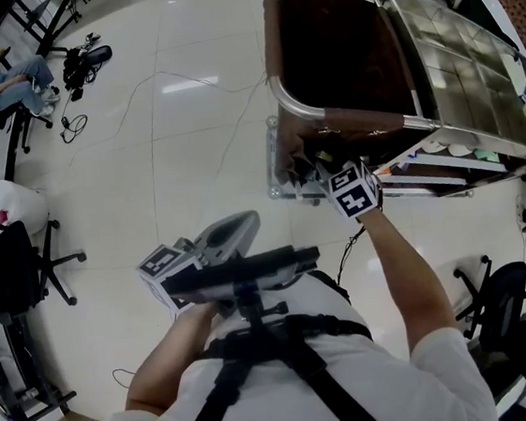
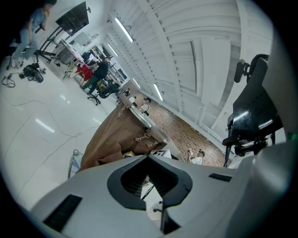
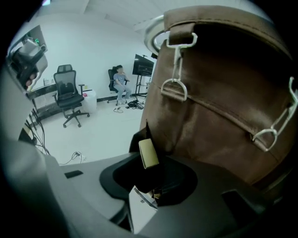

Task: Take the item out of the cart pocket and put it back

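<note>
**Packet at the pocket's mouth.** At the cart [image 1: 300, 106], the right gripper [image 1: 309, 166] reaches down to the brown bag [image 1: 317, 19] hung on the cart's end. Its jaws are closed on a small tan packet [image 3: 149, 152], which stands tilted just at the dark mouth of the pocket [image 3: 135, 139]. The left gripper [image 1: 246, 224] is held level near the person's body, jaws a little apart with nothing between them.

We judge the grip to be the weak point. Only the packet's lower end seems to sit between the jaws, so it could twist free and drop to the floor. The pocket's mouth looks narrow and slack. A packet fed in at this tilt could catch on the edge and fold, or slide down outside the bag. The metal clip [image 3: 175, 88] hanging above could snag the gripper.

We cannot make out how deep the pocket goes, whether anything else lies in it, or what the packet is. Its lower part is lost in shadow within the jaws. In the head view, the gripper hides the pocket. We cannot tell whether the packet is coming out or going back.
</note>
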{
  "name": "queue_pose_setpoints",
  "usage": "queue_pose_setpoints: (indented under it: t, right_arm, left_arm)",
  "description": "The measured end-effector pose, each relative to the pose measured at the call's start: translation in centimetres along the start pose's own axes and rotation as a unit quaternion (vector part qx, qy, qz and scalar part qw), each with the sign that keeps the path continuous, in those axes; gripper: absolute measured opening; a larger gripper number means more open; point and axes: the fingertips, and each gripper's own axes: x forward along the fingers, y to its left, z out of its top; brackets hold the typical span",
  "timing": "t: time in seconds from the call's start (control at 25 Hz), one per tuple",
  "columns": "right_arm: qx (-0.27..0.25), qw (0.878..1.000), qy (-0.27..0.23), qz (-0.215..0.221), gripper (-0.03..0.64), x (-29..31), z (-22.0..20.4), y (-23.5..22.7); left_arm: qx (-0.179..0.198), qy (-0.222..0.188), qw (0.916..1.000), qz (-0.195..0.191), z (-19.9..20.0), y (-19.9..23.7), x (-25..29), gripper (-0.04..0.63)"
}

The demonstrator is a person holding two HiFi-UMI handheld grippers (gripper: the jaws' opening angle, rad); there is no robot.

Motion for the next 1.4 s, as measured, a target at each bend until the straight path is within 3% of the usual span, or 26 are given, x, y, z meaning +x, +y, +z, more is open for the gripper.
queue_pose_setpoints:
  t: [0.32,1.4]
  right_arm:
    - [0.067,0.997,-0.020,-0.013,0.091,-1.0,0.5,-1.0]
    - [0.120,0.991,-0.045,-0.031,0.078,-4.7,1.4,-0.7]
  left_arm:
    - [-0.003,-0.008,1.0000,0.000,0.2,-0.1,-0.3,-0.005]
    - [-0.008,-0.011,0.9999,-0.010,0.9,-0.2,0.2,-0.006]
